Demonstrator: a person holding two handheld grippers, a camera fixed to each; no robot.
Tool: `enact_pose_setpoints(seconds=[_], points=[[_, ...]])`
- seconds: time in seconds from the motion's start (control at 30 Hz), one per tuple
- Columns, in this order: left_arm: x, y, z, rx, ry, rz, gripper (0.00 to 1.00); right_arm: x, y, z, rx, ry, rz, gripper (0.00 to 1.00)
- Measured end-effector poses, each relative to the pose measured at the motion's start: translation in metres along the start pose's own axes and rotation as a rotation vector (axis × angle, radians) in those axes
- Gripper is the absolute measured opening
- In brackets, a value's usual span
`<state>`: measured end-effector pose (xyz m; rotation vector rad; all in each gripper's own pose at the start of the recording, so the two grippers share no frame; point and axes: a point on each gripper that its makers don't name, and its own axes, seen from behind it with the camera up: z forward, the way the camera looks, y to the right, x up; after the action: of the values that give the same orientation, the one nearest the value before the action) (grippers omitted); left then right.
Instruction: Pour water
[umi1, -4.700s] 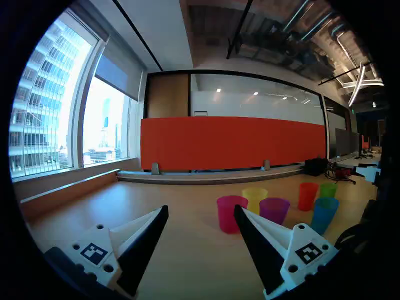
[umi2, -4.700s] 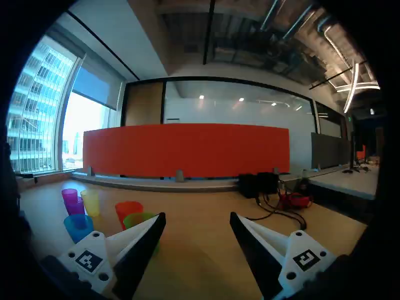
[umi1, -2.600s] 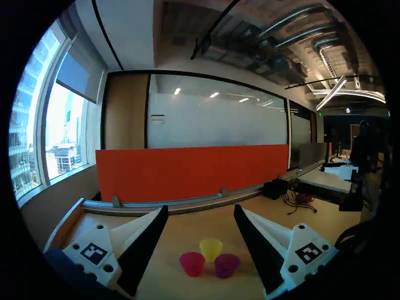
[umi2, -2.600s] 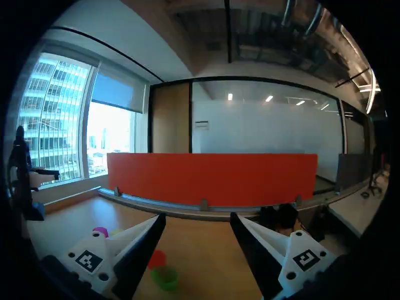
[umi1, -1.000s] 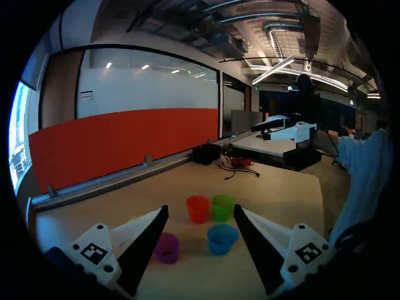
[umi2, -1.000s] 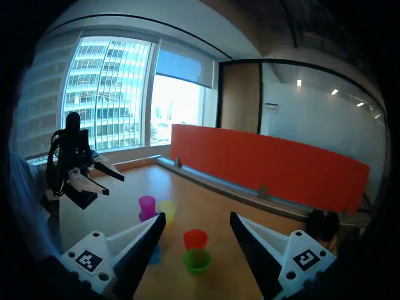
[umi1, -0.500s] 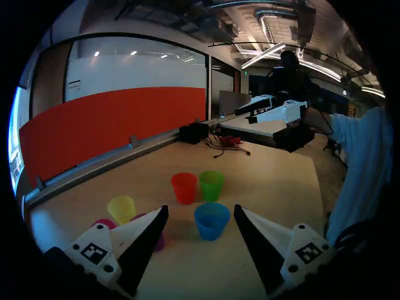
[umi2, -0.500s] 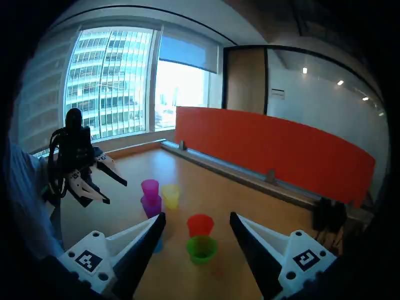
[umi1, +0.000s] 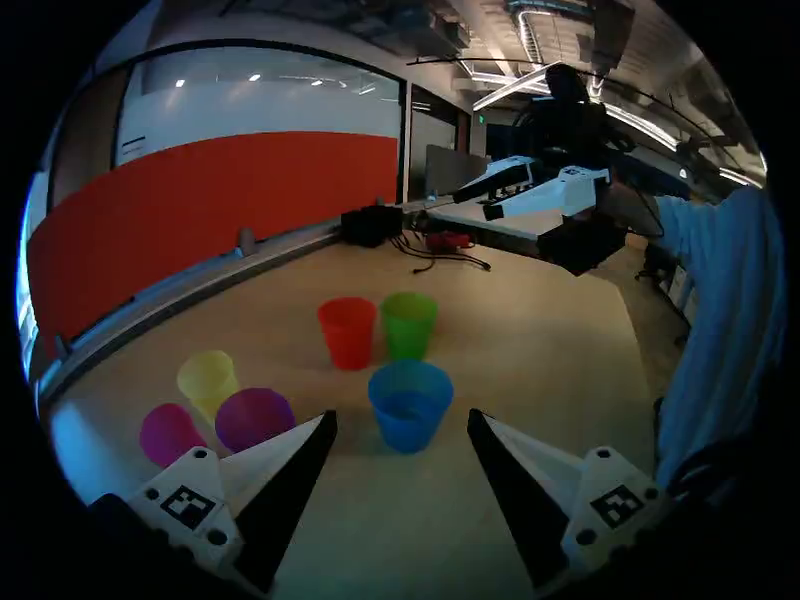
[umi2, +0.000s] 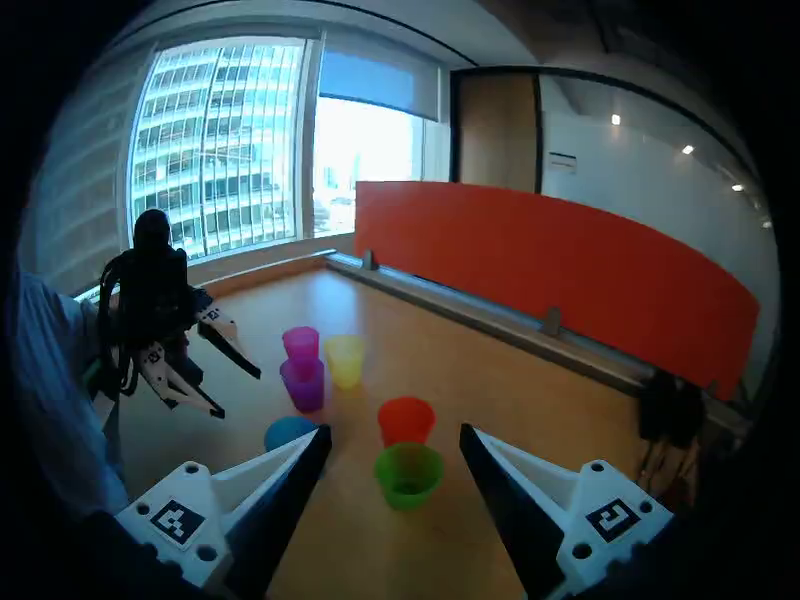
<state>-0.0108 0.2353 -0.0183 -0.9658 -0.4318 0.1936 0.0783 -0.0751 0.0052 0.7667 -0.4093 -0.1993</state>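
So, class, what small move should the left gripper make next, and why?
Probably ease the left gripper forward around the blue cup: its fingers are open and empty, and the cup stands upright just ahead, centred between them.

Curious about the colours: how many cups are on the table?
6: blue cup nearest the left gripper, red cup and green cup behind it, yellow cup, purple cup and pink cup left.

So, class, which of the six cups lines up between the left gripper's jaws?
The blue cup: it stands centred ahead of the open jaws, with the orange cup and green cup farther back and the purple cup off to one side.
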Motion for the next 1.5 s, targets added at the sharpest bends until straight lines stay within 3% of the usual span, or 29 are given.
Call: enact_pose_setpoints(seconds=[0.3,0.67,1.5], points=[[-0.023,0.007,0.022,-0.026,-0.056,-0.002,0.98,-0.024,0.005,0.012,0.001,-0.050,-0.006,1.00],[-0.039,0.005,0.049,-0.035,-0.116,-0.002,0.98,-0.051,0.009,0.026,0.006,-0.115,-0.017,1.00],[-0.034,0.011,0.087,-0.091,-0.138,0.000,0.98,-0.106,0.013,0.058,0.025,-0.222,-0.005,1.00]])
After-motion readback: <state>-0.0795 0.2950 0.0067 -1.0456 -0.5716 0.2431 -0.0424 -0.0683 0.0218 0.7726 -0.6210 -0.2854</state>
